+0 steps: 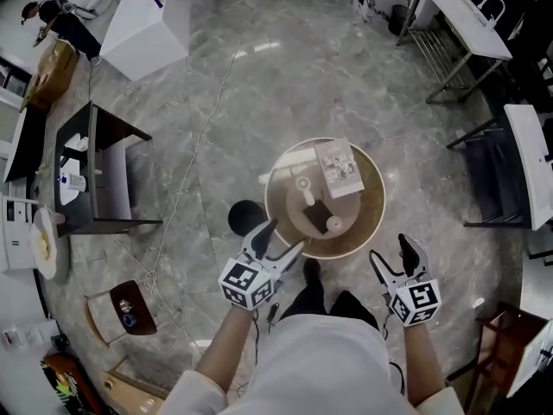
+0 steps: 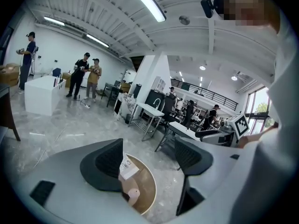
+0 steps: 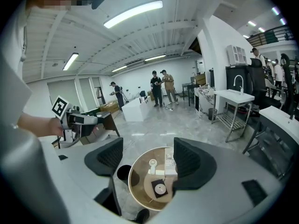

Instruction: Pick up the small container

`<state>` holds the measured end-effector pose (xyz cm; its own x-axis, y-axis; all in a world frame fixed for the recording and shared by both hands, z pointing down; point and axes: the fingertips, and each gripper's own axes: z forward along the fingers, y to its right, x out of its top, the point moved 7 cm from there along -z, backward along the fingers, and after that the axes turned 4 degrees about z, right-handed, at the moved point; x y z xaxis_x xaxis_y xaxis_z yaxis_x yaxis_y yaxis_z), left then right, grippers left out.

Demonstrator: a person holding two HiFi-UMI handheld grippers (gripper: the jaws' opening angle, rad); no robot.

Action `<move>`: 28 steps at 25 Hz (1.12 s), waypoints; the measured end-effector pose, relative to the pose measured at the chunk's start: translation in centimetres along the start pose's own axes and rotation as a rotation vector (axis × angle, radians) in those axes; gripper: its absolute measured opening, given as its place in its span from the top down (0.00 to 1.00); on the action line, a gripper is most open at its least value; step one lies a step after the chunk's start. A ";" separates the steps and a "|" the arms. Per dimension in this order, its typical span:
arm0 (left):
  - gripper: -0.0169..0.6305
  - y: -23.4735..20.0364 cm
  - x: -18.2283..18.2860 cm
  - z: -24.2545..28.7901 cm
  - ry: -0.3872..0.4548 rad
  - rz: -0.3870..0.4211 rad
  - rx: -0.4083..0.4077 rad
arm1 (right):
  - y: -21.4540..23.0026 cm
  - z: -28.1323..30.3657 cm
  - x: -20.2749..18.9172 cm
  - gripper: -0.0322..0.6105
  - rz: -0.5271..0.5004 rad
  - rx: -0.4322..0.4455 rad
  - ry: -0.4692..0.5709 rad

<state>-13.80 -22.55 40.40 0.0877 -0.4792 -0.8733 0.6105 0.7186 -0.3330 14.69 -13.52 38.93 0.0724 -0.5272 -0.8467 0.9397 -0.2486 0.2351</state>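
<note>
Risk on the left: the left gripper [image 1: 283,237] hangs off the near edge of the round tabletop [image 1: 369,204], next to a black stool [image 1: 246,217]. Coming in from that side, it may clip the rim or the raised tray [image 1: 298,216] before it gets to the target.

The small container [image 1: 333,224], judged to be the white cylinder, stands upright on a dark mat [image 1: 316,213] at the near part of the tray. It looks light and round. A wide finger arriving off-centre would likely tip it or push it off the mat. Too deep a reach could knock the small white item [image 1: 303,184] behind it (too small to identify) or the booklet [image 1: 339,168] farther back.

Risk on the right: the right gripper [image 1: 390,253] is also short of the rim. If both go in together they could collide over the tray.

Left gripper fingers [image 2: 110,161]: spread wide, nothing between them, touching nothing. The tabletop edge and the container [image 2: 134,195] show below, well apart.

Right gripper [image 3: 148,158] fingers [image 3: 108,158]: spread wide too, empty, no contact. The container [image 3: 160,188] shows in the gap far below, near its lower edge. That gripper looks better lined up for the pick.
</note>
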 end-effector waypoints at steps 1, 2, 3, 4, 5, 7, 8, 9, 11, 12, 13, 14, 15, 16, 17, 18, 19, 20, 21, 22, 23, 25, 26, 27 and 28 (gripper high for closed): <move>0.43 -0.2 -0.1 0.2 -0.002 -0.005 -0.002 | 0.0 0.3 0.0 0.40 -0.003 0.001 -0.005; 0.43 -0.4 -0.3 0.4 -0.005 -0.009 -0.005 | 0.1 0.5 0.0 0.40 -0.005 0.001 -0.010; 0.43 -0.5 -0.5 0.7 -0.009 -0.013 -0.008 | 0.1 0.6 -0.1 0.40 -0.006 0.000 -0.014; 0.43 -0.5 -0.7 0.9 -0.013 -0.016 -0.011 | 0.2 0.8 -0.1 0.40 -0.007 0.001 -0.018; 0.43 -0.5 -0.8 1.1 -0.018 -0.020 -0.013 | 0.4 0.9 0.0 0.40 -0.008 0.002 -0.023; 0.43 -0.2 -1.1 1.6 -0.026 -0.025 -0.014 | 0.8 1.1 0.0 0.41 -0.012 0.007 -0.033; 0.43 0.0 -1.2 1.9 -0.031 -0.028 -0.014 | 1.1 1.2 0.1 0.41 -0.014 0.011 -0.037; 0.43 0.3 -1.4 2.2 -0.035 -0.033 -0.014 | 1.5 1.3 0.0 0.41 -0.017 0.016 -0.042; 0.43 0.7 -1.9 2.8 -0.043 -0.043 -0.011 | 2.4 1.9 -0.1 0.41 -0.023 0.028 -0.052; 0.43 0.8 -2.2 3.1 -0.048 -0.046 -0.007 | 2.7 2.2 -0.3 0.41 -0.024 0.037 -0.057; 0.43 1.0 -2.6 3.3 -0.053 -0.048 -0.002 | 3.0 2.6 -0.4 0.41 -0.024 0.049 -0.061; 0.43 1.2 -2.9 3.6 -0.057 -0.050 0.004 | 3.2 3.0 -0.6 0.41 -0.027 0.063 -0.067; 0.43 1.4 -3.2 3.9 -0.060 -0.054 0.010 | 3.6 3.4 -0.7 0.41 -0.032 0.078 -0.073; 0.43 1.6 -3.4 4.3 -0.060 -0.059 0.017 | 3.9 3.8 -0.9 0.41 -0.041 0.094 -0.080; 0.43 1.8 -3.7 4.6 -0.059 -0.066 0.023 | 4.3 4.2 -1.0 0.41 -0.050 0.111 -0.089; 0.43 2.0 -4.0 4.9 -0.059 -0.072 0.030 | 4.7 4.5 -1.2 0.42 -0.059 0.127 -0.099; 0.44 2.3 -4.3 5.3 -0.060 -0.076 0.038 | 5.1 4.9 -1.5 0.42 -0.066 0.143 -0.108; 0.44 2.5 -4.6 5.6 -0.064 -0.079 0.047 | 5.5 5.2 -1.7 0.42 -0.072 0.159 -0.116; 0.44 2.6 -5.0 6.0 -0.069 -0.081 0.056 | 5.9 5.5 -2.0 0.42 -0.078 0.175 -0.124; 0.44 2.7 -5.3 6.3 -0.073 -0.083 0.064 | 6.2 5.9 -2.2 0.42 -0.083 0.189 -0.131; 0.44 2.8 -5.6 6.6 -0.076 -0.085 0.072 | 6.5 6.2 -2.4 0.42 -0.087 0.203 -0.140; 0.44 2.5 -5.9 7.2 -0.078 -0.087 0.085 | 6.9 7.0 -2.7 0.42 -0.093 0.224 -0.159; 0.44 2.3 -6.0 7.5 -0.079 -0.085 0.091 | 7.1 7.4 -2.8 0.42 -0.097 0.234 -0.168; 0.44 2.2 -6.1 7.8 -0.079 -0.085 0.097 | 7.3 7.8 -3.1 0.42 -0.102 0.245 -0.177; 0.44 2.2 -6.3 8.1 -0.079 -0.086 0.102 | 7.5 8.2 -3.3 0.42 -0.109 0.256 -0.187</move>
<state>-6.69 -22.05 48.05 0.0914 -0.5779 -0.8110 0.6949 0.6203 -0.3637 18.79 -20.25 47.41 -0.1089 -0.6202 -0.7769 0.8224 -0.4953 0.2801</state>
